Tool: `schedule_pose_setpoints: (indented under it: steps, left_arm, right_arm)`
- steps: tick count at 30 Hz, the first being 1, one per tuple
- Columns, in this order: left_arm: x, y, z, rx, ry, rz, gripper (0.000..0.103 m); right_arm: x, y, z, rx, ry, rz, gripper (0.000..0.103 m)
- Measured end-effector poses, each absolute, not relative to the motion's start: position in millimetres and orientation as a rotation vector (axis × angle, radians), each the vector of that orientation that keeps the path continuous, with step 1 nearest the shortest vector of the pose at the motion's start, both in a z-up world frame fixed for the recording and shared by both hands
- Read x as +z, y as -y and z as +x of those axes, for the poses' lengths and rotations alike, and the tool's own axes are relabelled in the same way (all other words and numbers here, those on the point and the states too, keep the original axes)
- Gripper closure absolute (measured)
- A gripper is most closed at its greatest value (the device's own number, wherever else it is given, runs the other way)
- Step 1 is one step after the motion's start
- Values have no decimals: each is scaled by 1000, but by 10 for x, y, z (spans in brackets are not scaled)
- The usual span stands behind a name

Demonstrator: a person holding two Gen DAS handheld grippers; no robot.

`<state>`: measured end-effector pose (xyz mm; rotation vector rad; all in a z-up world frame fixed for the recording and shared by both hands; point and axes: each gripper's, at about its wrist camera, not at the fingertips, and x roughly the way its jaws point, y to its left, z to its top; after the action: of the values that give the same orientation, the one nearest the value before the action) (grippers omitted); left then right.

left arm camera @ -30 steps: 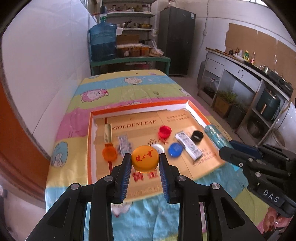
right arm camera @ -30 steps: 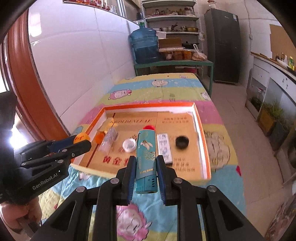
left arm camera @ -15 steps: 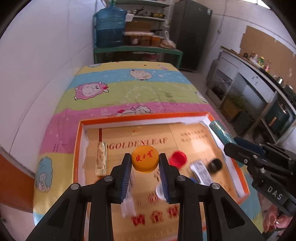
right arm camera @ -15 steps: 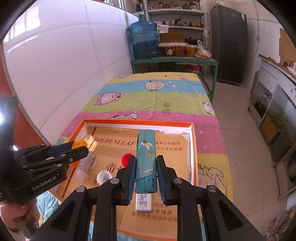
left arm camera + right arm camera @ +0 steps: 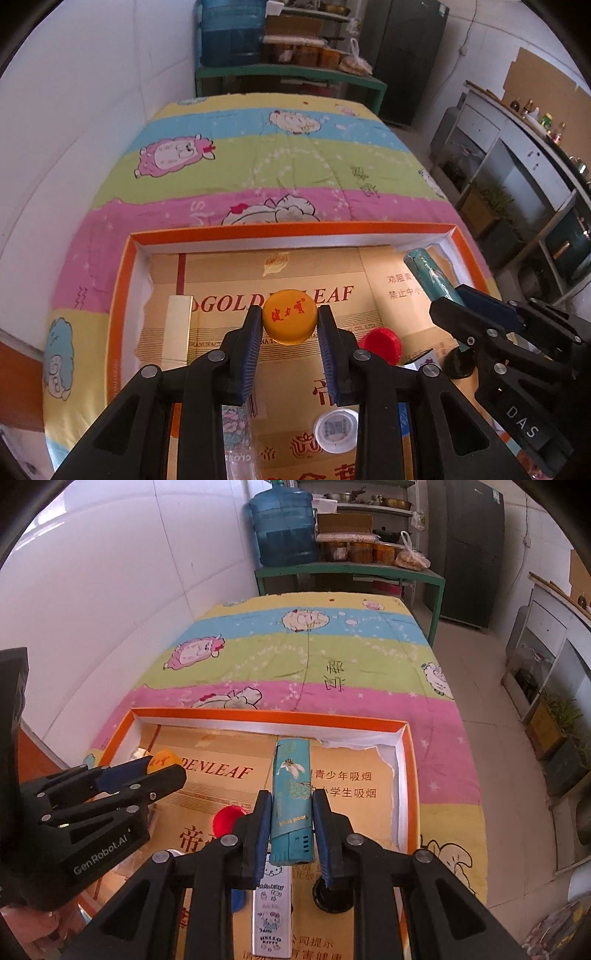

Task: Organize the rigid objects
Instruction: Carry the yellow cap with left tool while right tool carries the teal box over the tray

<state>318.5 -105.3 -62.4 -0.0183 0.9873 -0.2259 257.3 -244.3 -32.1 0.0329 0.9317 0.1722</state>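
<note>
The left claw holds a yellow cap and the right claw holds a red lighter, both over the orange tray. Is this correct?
Not quite: the lighter in the right claw is teal, not red, as the right wrist view shows. The rest holds: the left claw grips a yellow cap, both over the orange tray.

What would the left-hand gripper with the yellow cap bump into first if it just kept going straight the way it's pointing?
Probably the cardboard lining on the box floor, near the GOLDENLEAF lettering. The left gripper, shut on the yellow cap, slants down into the orange box, and nothing lies in that line. Depth is hard to judge.
</note>
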Motion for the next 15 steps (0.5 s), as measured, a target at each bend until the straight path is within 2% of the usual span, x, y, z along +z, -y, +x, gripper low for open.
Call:
schedule_pose_setpoints:
  steps: [15]
  left_arm:
    - [-821,1119,3261,-234,-1034,-4,73]
  right_arm:
    - [-492,2511,2668,161,-964,48,80]
